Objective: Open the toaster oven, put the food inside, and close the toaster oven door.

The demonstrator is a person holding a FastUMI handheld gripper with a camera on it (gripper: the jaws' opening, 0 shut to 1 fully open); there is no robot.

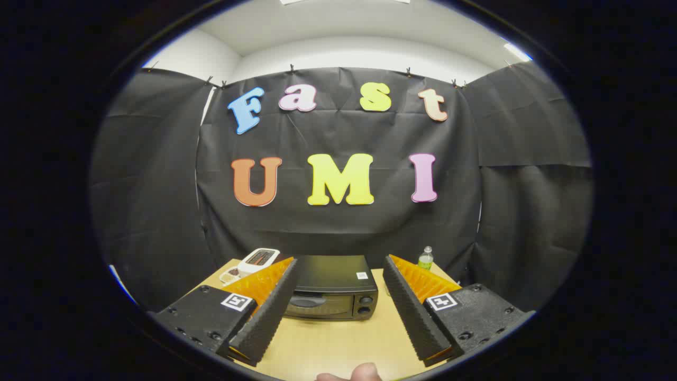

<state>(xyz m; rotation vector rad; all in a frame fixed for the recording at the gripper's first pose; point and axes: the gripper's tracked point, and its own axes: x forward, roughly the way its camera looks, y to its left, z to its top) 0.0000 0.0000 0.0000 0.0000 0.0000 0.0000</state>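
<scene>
— Tool (338,312)? 
— Spread wide, holding nothing, hovering above pale wooden tabletop (338,338).
— Black boxy toaster oven (330,288)? 
— Just ahead between fingers, door shut; everything left to do.
— Around? 
— White tray-like object (257,260) behind-left, green-labelled plastic bottle (425,258) behind-right; fingertip (365,372) near. Nothing blocking.

A staged recording booth, not a home: black cloth (338,222) clipped up as walls around a wooden counter (338,338), plain white ceiling (349,26) above.

Wooden table (338,338): toaster oven (330,288), bottle (426,259), white device (257,260).
</scene>
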